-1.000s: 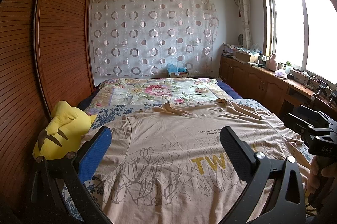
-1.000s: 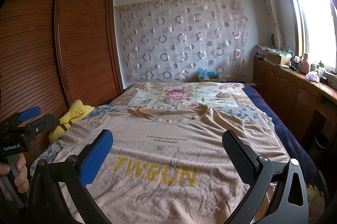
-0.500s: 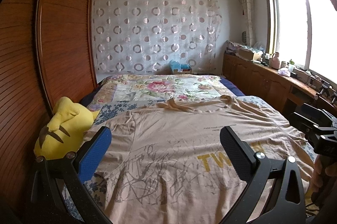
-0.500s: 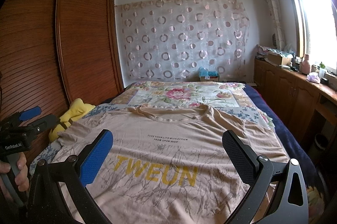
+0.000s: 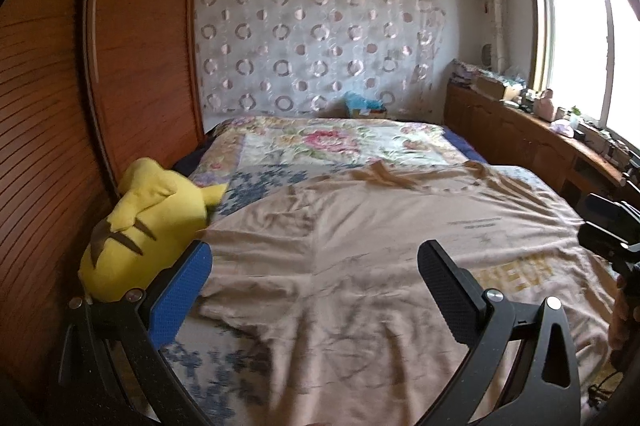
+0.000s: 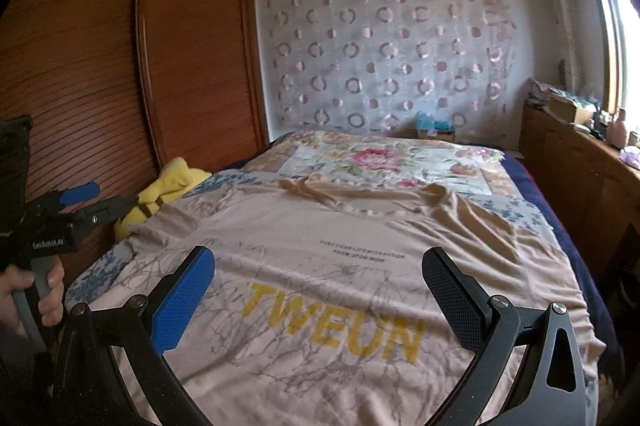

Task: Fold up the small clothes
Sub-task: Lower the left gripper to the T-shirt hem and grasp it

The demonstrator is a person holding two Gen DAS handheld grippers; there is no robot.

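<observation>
A beige tee lies spread flat, print up, on the bed, beside a yellow plush; the left gripper and right gripper hover above it, both spread wide, holding nothing

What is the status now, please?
Left gripper open, right gripper open, both empty. T-shirt flat on bed, unfolded. Yellow plush toy beside left sleeve.
</observation>
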